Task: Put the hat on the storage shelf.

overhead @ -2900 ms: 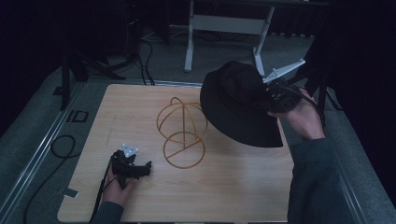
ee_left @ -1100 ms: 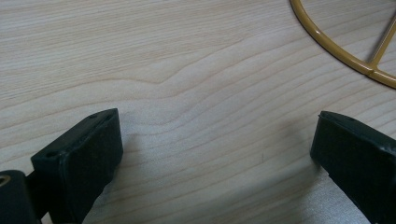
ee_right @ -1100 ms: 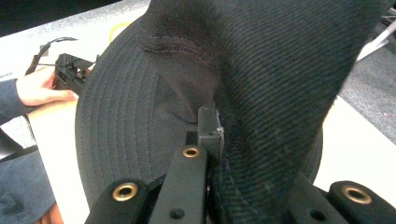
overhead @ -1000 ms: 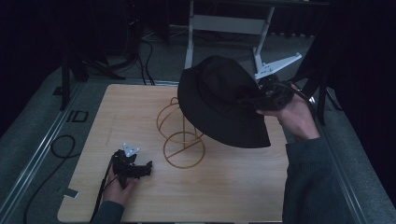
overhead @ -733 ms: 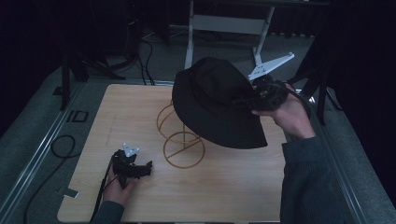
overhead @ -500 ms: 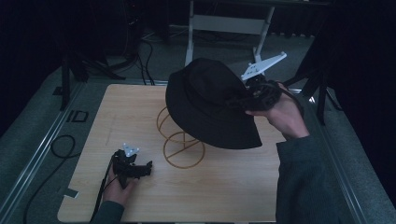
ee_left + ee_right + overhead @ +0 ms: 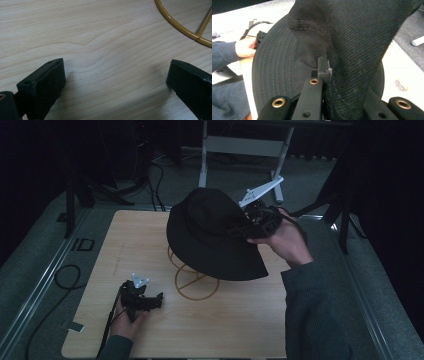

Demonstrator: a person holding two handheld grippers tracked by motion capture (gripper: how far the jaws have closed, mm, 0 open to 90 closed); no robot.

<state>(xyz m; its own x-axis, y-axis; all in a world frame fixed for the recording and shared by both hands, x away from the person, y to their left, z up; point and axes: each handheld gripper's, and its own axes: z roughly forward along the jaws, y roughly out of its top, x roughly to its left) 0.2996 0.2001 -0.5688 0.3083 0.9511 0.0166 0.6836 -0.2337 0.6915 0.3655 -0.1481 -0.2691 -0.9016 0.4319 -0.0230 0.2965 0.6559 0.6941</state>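
Note:
A black bucket hat (image 7: pixel 210 235) hangs in the air over a gold wire stand (image 7: pixel 192 282) on the wooden table (image 7: pixel 125 240). My right gripper (image 7: pixel 247 225) is shut on the hat's crown at its right side. In the right gripper view the hat's fabric (image 7: pixel 352 37) folds between the jaws. My left gripper (image 7: pixel 159 299) rests on the table to the left of the stand's ring base, open, with bare wood between its fingers (image 7: pixel 45 82). A curve of the gold ring (image 7: pixel 180 25) shows at the top right of the left gripper view.
A white frame with legs (image 7: pixel 240 150) stands on the floor beyond the table's far edge. Cables (image 7: pixel 50 285) lie on the floor at the left. A dark stand (image 7: pixel 345 205) rises at the right.
My right gripper has carried the hat leftward and slightly down, from the table's right side to over the wire stand. The left gripper has stayed where it was.

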